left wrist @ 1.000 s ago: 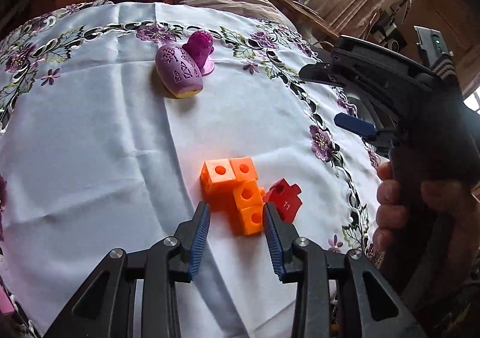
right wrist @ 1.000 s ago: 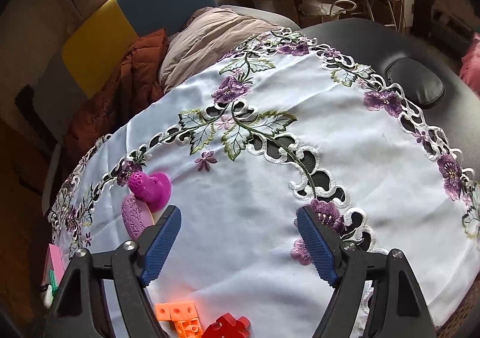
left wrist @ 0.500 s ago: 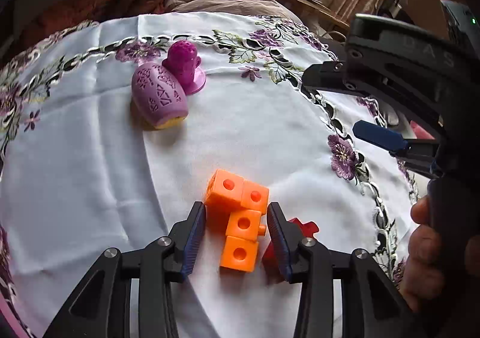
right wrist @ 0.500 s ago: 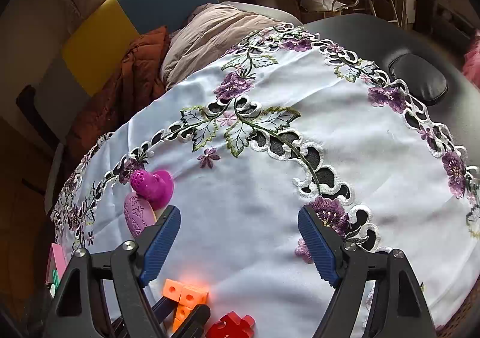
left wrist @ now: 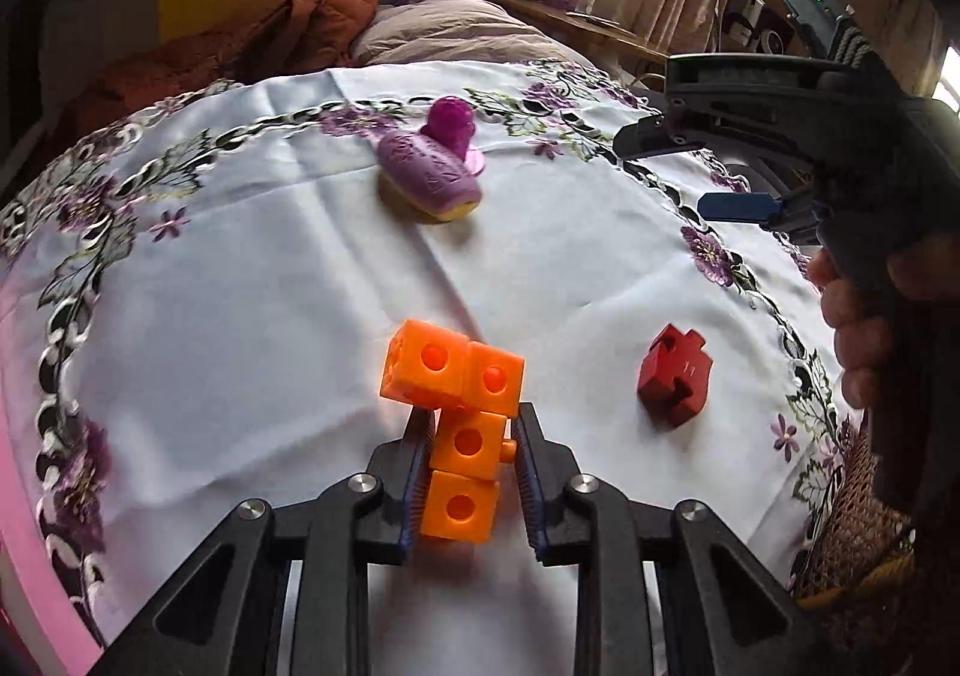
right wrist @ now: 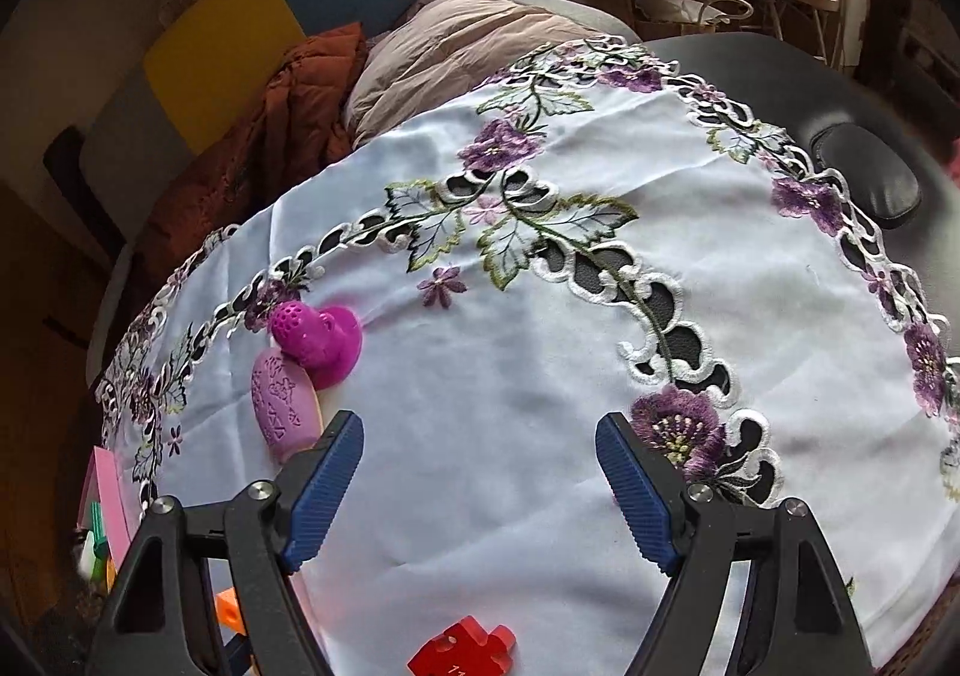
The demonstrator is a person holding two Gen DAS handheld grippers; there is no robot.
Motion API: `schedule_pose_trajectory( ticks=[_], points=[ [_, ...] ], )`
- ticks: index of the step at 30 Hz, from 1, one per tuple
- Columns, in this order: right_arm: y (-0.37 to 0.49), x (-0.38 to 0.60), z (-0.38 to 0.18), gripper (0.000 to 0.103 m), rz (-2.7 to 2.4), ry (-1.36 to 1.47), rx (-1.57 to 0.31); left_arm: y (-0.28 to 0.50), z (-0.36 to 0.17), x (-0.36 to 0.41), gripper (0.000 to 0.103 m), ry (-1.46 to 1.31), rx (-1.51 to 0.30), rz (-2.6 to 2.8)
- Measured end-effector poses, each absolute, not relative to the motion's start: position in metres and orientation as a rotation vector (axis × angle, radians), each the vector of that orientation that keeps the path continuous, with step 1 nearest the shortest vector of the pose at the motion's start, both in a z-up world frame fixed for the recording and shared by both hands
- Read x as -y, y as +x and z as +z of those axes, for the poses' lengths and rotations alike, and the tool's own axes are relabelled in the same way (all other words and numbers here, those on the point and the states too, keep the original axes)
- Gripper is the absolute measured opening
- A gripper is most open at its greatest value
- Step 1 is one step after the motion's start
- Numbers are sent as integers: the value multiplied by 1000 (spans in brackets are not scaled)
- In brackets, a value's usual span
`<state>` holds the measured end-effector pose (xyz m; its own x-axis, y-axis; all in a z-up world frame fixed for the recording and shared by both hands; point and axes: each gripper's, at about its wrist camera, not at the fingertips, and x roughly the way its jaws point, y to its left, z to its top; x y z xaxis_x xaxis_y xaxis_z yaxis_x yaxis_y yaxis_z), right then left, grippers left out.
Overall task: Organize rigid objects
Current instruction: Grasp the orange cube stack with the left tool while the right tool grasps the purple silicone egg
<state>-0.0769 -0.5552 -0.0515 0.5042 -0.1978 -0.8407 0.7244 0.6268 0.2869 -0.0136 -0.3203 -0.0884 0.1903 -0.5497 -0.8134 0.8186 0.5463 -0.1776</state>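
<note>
A: Item one, the orange block piece [left wrist: 459, 430]?

B: Lying low in the middle of the left wrist frame, on the white embroidered tablecloth [left wrist: 252, 328]. Four linked cubes: a stem of two running up the frame, its long axis pointing away from the camera, with two more branching off to the upper left at the far end. Round holes are facing up.

A: Tongs?

B: The left gripper [left wrist: 474, 472] has just been closing, and its blue pads are now pressing on the stem cubes from both sides. The right gripper [right wrist: 480, 490] is gaping wide over bare cloth, nothing between its fingers.

A: Surroundings?

B: A red block [left wrist: 675, 376] is sitting well to the right of the orange piece, apart from it. A lilac egg-shaped toy [left wrist: 429, 178] is lying on its side in the upper middle, touching a magenta knobbed toy [left wrist: 453, 127] behind it. Nothing is standing between those and the orange piece.

A: Writing?

B: Small digits on the red block, seemingly "11".
</note>
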Motion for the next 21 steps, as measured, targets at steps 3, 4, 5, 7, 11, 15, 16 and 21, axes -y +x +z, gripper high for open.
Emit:
schedule_pose_trajectory(
  ticks=[3, 4, 5, 7, 11, 15, 16, 21],
  points=[
    [-65, 541, -54, 81, -538, 649, -906, -12, -90, 289, 26, 294, -955, -972],
    [-61, 535, -55, 81, -511, 627, -914, -11, -90, 281, 26, 280, -951, -962],
    [-56, 529, -55, 81, -486, 605, -922, -11, -90, 276, 26, 268, -950, -959],
    [-47, 517, -55, 79, -434, 574, -932, -10, -90, 270, 26, 244, -949, -948],
    [-20, 497, -55, 79, -374, 496, -957, -11, -91, 269, 26, 232, -945, -942],
    [17, 488, -68, 72, -350, 447, -1020, -10, -93, 268, 26, 220, -949, -944],
    [26, 487, -72, 70, -352, 435, -1035, -10, -93, 268, 26, 213, -952, -945],
    [58, 488, -89, 53, -393, 395, -1076, -9, -92, 266, 26, 189, -960, -946]
  ],
)
